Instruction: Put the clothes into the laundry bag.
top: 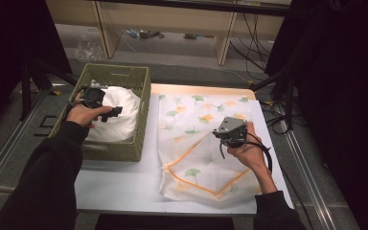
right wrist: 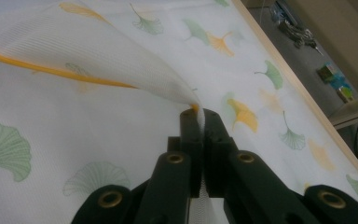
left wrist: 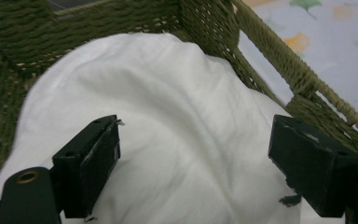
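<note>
Tongs on the right are clamped tight on the yellow-trimmed edge of the mesh bag, and that bit of mesh is pulled up off the table into a little peak. The bag itself, white with green and orange ginkgo leaves printed on it, is spread flat across the right half of the table, with the pinched spot seen near its middle. Left tongs are spread wide apart with nothing gripped, held just over the white cloth, and whether they're touching it can't really be told. That cloth is bundled inside the green woven basket, which is parked on the table's left side just beside the bag.
</note>
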Demonstrator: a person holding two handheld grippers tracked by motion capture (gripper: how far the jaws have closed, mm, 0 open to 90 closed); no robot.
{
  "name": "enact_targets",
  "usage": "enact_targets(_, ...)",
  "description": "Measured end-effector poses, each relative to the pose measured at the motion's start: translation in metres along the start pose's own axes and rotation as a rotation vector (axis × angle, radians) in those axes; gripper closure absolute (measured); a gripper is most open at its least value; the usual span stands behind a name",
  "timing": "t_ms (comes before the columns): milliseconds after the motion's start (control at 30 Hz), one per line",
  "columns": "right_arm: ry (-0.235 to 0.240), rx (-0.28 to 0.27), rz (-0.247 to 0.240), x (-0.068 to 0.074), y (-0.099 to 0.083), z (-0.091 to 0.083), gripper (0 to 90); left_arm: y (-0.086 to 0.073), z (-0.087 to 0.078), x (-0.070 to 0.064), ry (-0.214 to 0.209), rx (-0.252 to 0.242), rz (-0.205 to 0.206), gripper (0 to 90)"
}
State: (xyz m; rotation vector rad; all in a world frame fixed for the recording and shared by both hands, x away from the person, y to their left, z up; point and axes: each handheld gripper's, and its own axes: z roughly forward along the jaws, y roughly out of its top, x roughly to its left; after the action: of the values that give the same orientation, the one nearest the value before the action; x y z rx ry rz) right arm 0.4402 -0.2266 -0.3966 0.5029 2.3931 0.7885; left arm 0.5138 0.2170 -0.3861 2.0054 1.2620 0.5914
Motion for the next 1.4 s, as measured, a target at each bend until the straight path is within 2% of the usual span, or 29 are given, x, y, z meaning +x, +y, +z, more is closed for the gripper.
enact_targets(67, 0.010, 0.004, -0.008, 0.000, 0.000, 0.000, 89.6, 0.001, 0.008, -0.005, -0.004, 0.012, 0.029, 16.3)
enact_targets(100, 0.006, 0.010, 0.012, 0.002, 0.001, 0.000, 89.5, 0.002, 0.010, -0.004, 0.051, 0.030, 0.050, 16.4)
enact_targets(133, 0.006, 0.010, 0.012, 0.002, 0.001, 0.000, 89.5, 0.002, 0.010, -0.004, 0.051, 0.030, 0.050, 16.4)
enact_targets(167, 0.013, 0.016, 0.012, 0.003, 0.001, 0.000, 89.4, -0.001, 0.013, 0.007, 0.146, 0.083, 0.095, 16.0)
enact_targets(200, 0.014, 0.016, 0.019, 0.004, 0.001, 0.000, 89.4, -0.004, 0.014, 0.015, 0.167, 0.105, 0.072, 15.4)
enact_targets(233, 0.014, 0.016, 0.018, 0.004, 0.001, 0.000, 89.4, -0.007, 0.016, 0.023, 0.178, 0.103, 0.021, 15.2)
enact_targets(267, 0.014, 0.016, 0.018, 0.004, 0.001, 0.000, 89.4, -0.007, 0.016, 0.023, 0.178, 0.103, 0.021, 14.9)
enact_targets(300, 0.019, 0.011, 0.001, 0.003, 0.001, 0.001, 89.4, -0.011, 0.017, 0.032, 0.144, 0.104, -0.075, 14.2)
enact_targets(333, 0.020, 0.013, 0.002, 0.003, 0.001, 0.001, 89.4, -0.017, 0.020, 0.041, 0.118, 0.127, -0.115, 13.5)
enact_targets(367, 0.020, 0.014, -0.018, 0.002, 0.000, 0.001, 89.3, -0.020, 0.022, 0.043, 0.115, 0.139, -0.116, 12.8)
enact_targets(433, 0.015, 0.014, -0.009, 0.003, 0.001, 0.002, 89.3, -0.021, 0.024, 0.045, 0.108, 0.150, -0.122, 11.2)
enact_targets(533, 0.020, 0.018, -0.019, 0.003, 0.001, 0.002, 89.3, -0.026, 0.035, 0.050, 0.087, 0.170, -0.167, 8.7)
enact_targets(600, 0.026, 0.017, -0.030, 0.005, 0.003, 0.003, 89.2, -0.026, 0.044, 0.049, 0.083, 0.187, -0.177, 3.0)
enact_targets(667, 0.029, 0.017, -0.026, 0.006, 0.003, 0.003, 89.1, -0.026, 0.047, 0.047, 0.083, 0.186, -0.173, 0.0)
enact_targets(700, 0.033, 0.021, -0.006, 0.007, 0.003, 0.002, 89.1, -0.027, 0.050, 0.045, 0.073, 0.183, -0.161, 0.0)
enact_targets(733, 0.040, 0.015, -0.010, 0.007, 0.003, 0.003, 89.0, -0.029, 0.052, 0.044, 0.058, 0.174, -0.162, 0.0)
enact_targets(800, 0.043, 0.011, -0.033, 0.006, 0.003, 0.004, 89.0, -0.036, 0.055, 0.047, 0.011, 0.131, -0.209, 0.0)
enact_targets(900, 0.044, 0.014, -0.031, 0.007, 0.003, 0.005, 88.9, -0.038, 0.054, 0.048, -0.021, 0.115, -0.237, 0.8)
enact_targets(933, 0.045, 0.011, -0.036, 0.007, 0.004, 0.005, 88.9, -0.038, 0.052, 0.049, -0.022, 0.126, -0.217, 3.5)
enact_targets(967, 0.048, 0.009, -0.034, 0.007, 0.004, 0.005, 88.8, -0.038, 0.052, 0.049, -0.022, 0.126, -0.217, 12.0)
enact_targets(1000, 0.049, 0.007, -0.035, 0.007, 0.005, 0.005, 88.8, -0.039, 0.051, 0.049, 0.002, 0.119, -0.246, 19.9)
enact_targets(1067, 0.049, 0.014, -0.023, 0.009, 0.005, 0.005, 88.8, -0.039, 0.050, 0.049, -0.001, 0.131, -0.258, 31.9)
enact_targets(1100, 0.049, 0.018, -0.013, 0.010, 0.004, 0.005, 88.8, -0.037, 0.048, 0.049, -0.029, 0.127, -0.266, 35.2)
enact_targets(1167, 0.051, 0.014, -0.021, 0.009, 0.004, 0.006, 88.8, -0.037, 0.046, 0.048, -0.054, 0.113, -0.267, 37.6)
enact_targets(1200, 0.052, 0.009, -0.037, 0.008, 0.004, 0.006, 88.8, -0.037, 0.045, 0.049, -0.085, 0.112, -0.252, 38.6)
enact_targets(1267, 0.052, 0.013, -0.021, 0.009, 0.004, 0.006, 88.8, -0.036, 0.042, 0.050, -0.143, 0.107, -0.222, 39.4)
enact_targets(1300, 0.054, 0.013, -0.020, 0.008, 0.004, 0.006, 88.7, -0.036, 0.041, 0.049, -0.129, 0.102, -0.197, 38.7)
enact_targets(1367, 0.054, 0.015, -0.017, 0.009, 0.004, 0.007, 88.7, -0.036, 0.045, 0.045, -0.061, 0.081, -0.179, 33.1)
enact_targets(1400, 0.054, 0.010, -0.038, 0.007, 0.004, 0.008, 88.6, -0.036, 0.046, 0.043, -0.021, 0.080, -0.162, 28.8)
